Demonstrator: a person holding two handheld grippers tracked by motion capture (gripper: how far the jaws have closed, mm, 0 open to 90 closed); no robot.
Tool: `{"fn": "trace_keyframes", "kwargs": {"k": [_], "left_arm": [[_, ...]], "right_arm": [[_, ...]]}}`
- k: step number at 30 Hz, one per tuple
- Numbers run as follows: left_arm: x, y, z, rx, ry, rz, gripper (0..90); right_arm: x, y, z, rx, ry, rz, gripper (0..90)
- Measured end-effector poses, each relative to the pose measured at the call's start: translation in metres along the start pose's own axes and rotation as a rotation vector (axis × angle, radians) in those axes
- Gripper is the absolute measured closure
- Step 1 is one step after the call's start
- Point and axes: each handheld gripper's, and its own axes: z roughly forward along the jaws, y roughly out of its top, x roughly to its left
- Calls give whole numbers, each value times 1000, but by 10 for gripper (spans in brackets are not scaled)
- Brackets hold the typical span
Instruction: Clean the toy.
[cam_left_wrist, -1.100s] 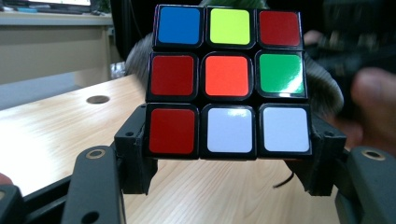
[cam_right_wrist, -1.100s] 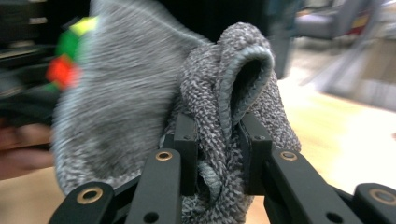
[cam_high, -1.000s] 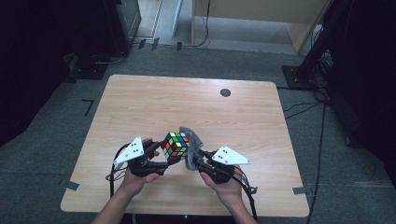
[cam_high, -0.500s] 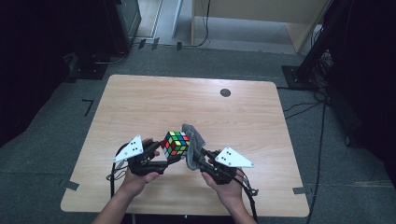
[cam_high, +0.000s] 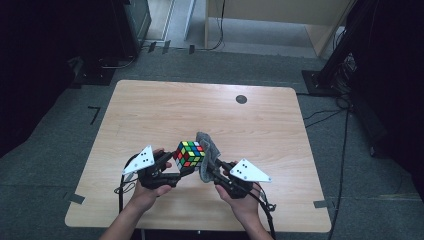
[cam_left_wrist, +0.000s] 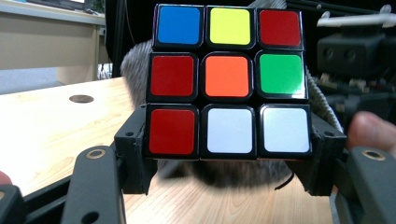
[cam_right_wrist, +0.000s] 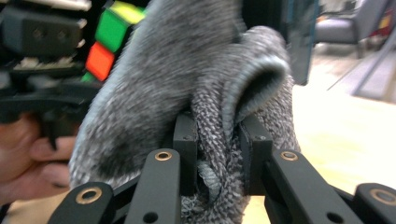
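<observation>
Left tongs (cam_left_wrist: 229, 154): clamped on the multicoloured plastic puzzle cube (cam_left_wrist: 228, 79), black pads pressing its bottom row from both sides. Cube held clear of the counter, upright. Face toward the left gripper view, top row blue, yellow, red; middle row red, orange, green; bottom row red, white, white.

Right tongs (cam_right_wrist: 217, 154): clamped on a bunched fold of the grey knitted cloth (cam_right_wrist: 187, 88); fabric squeezed between both pads, the rest billowing up and over them. Beyond the cloth in the right gripper view, a green and an orange sticker of the cube show at upper left.

High view: left tongs (cam_high: 181, 170) and right tongs (cam_high: 206, 169) meet near the middle of the counter's near half, both angled inward. Cloth (cam_high: 207, 150) touches the cube's (cam_high: 190, 154) right side, standing up beside it. Left hand (cam_high: 150, 187) and right hand (cam_high: 240, 197) come in over the near edge, each gripper topped by a pale three-cornered plate.

Light wooden counter (cam_high: 150, 115): rounded corners, a small dark round hole (cam_high: 241, 99) near the far edge, toward the far right corner. Grey carpeted floor (cam_high: 50, 150) all round it.
</observation>
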Motion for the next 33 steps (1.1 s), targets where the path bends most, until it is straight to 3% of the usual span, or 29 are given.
{"fn": "trace_keyframes", "kwargs": {"k": [6,9,12,15,18,21,23,25,27,30,33], "left_arm": [[3,3,-4,-67,33,-51,342],[1,0,0,-46,23,-48,342],[-5,-3,6,-13,17,-22,342],[-6,-1,6,-28,13,-26,343],[-4,1,3,-43,17,-27,343],[-2,3,-1,-43,29,-26,342],[1,3,-2,-33,37,-34,342],[5,2,-3,-21,42,-54,342],[8,2,-1,4,40,-74,342],[13,0,1,45,50,-108,342],[18,1,0,58,56,-142,341]], "right_arm": [[13,-19,21,141,119,2,733],[23,-22,28,151,195,12,735],[29,-19,27,120,216,15,740],[22,-16,22,64,195,81,756],[10,-18,17,27,139,152,760],[-4,-19,13,34,17,176,759],[-14,-19,9,47,-79,144,756],[-23,-19,6,71,-132,95,743],[-31,-20,7,106,-152,62,700],[-40,-25,11,148,-147,36,549],[-44,-24,11,137,-151,-52,406]]}}
